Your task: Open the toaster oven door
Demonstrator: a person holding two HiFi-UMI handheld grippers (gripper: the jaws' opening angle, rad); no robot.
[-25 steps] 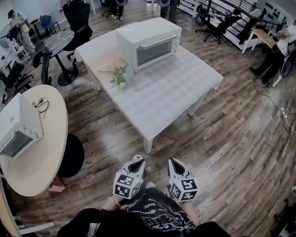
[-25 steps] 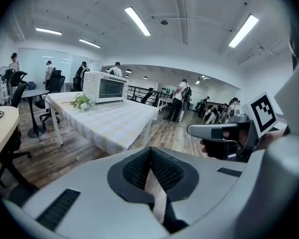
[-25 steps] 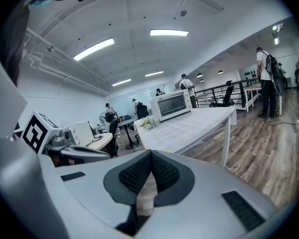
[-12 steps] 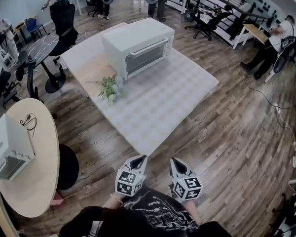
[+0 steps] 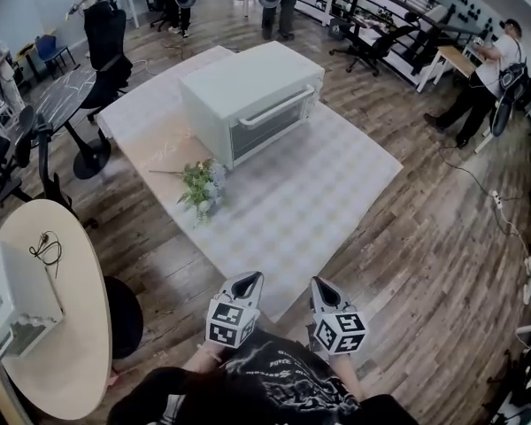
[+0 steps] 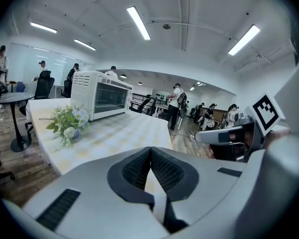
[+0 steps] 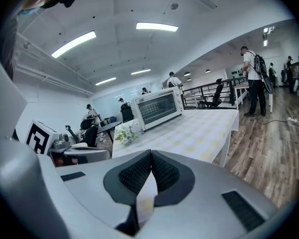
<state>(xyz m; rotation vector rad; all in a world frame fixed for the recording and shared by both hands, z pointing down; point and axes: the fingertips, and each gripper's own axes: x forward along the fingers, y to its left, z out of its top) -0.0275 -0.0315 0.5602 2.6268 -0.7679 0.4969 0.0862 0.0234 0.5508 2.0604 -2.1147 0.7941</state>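
A white toaster oven (image 5: 248,98) stands at the far side of a white table (image 5: 319,202); its glass door with a bar handle (image 5: 279,106) is closed. It shows again as the toaster oven (image 6: 100,94) in the left gripper view and the toaster oven (image 7: 158,106) in the right gripper view. Both grippers are held close to my body at the table's near corner, far from the oven. My left gripper (image 5: 249,279) and right gripper (image 5: 319,285) are each shut with nothing between the pads. The shut left gripper (image 6: 150,149) and shut right gripper (image 7: 151,154) point toward the table.
A small flower bunch (image 5: 202,184) sits on the table between me and the oven. A round wooden table (image 5: 62,326) with a second white oven (image 5: 9,301) is at my left. Office chairs (image 5: 102,38) and people stand around; wood floor (image 5: 442,264) lies to the right.
I have walked toward the table: it and the oven have grown nearer and larger in the head view. Both grippers stay shut in front of my body.
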